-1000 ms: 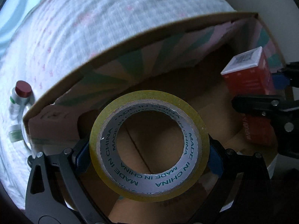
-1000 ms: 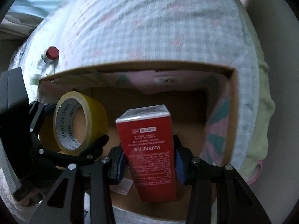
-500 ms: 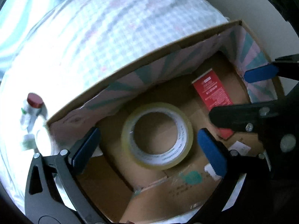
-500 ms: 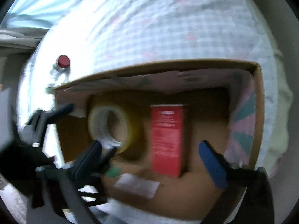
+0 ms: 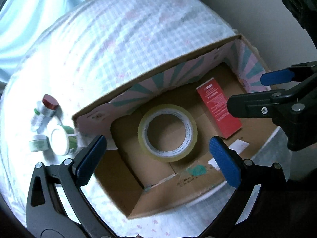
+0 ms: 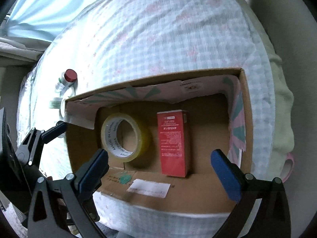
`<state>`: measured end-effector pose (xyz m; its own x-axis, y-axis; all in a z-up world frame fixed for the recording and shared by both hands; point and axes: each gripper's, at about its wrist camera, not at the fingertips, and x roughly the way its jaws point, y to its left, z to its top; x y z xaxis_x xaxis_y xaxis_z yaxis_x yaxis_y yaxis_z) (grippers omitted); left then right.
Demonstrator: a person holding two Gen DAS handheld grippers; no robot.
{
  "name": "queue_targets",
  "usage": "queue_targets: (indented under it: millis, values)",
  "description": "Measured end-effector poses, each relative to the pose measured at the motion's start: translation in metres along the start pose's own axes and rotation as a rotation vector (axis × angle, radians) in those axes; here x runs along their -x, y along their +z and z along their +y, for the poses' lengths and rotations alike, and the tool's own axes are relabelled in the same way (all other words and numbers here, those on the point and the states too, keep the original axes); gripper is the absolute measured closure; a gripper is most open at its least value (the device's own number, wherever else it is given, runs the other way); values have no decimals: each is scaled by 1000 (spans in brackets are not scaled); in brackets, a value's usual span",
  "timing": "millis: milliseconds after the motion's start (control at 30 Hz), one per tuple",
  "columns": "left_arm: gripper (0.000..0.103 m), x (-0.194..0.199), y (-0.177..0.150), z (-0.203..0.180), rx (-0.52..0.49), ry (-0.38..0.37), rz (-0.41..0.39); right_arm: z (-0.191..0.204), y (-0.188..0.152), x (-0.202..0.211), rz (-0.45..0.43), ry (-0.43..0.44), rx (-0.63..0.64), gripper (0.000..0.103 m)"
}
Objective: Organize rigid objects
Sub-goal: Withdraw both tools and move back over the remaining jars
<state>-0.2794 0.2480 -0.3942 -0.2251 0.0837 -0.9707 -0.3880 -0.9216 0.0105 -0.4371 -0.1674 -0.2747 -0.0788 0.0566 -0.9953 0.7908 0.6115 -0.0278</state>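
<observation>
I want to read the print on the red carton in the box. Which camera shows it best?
The right wrist view: the red carton lies near the frame's middle, its whole printed face unobstructed. In the left wrist view the carton sits off to the right, angled, with one black finger of the right tongs crossing its edge.

Left gripper [image 5: 158, 156]: pointing steeply down, jaws spread wide, nothing between the pads.
Right gripper [image 6: 161, 168]: pointing straight down, jaws spread wide, nothing gripped.
</observation>
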Motion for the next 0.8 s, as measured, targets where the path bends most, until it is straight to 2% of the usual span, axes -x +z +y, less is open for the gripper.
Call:
queue_targets:
  millis: [433, 633, 800]
  values:
    - [0, 116, -39, 30, 74, 32, -169, 67, -29, 88, -145, -137, 104, 0]
    - [0, 176, -67, 64, 136, 61, -254, 118, -48, 124, -250, -157, 168, 0]
    - [0, 215, -96, 103, 193, 82, -318, 162, -64, 138, -303, -186, 210, 0]
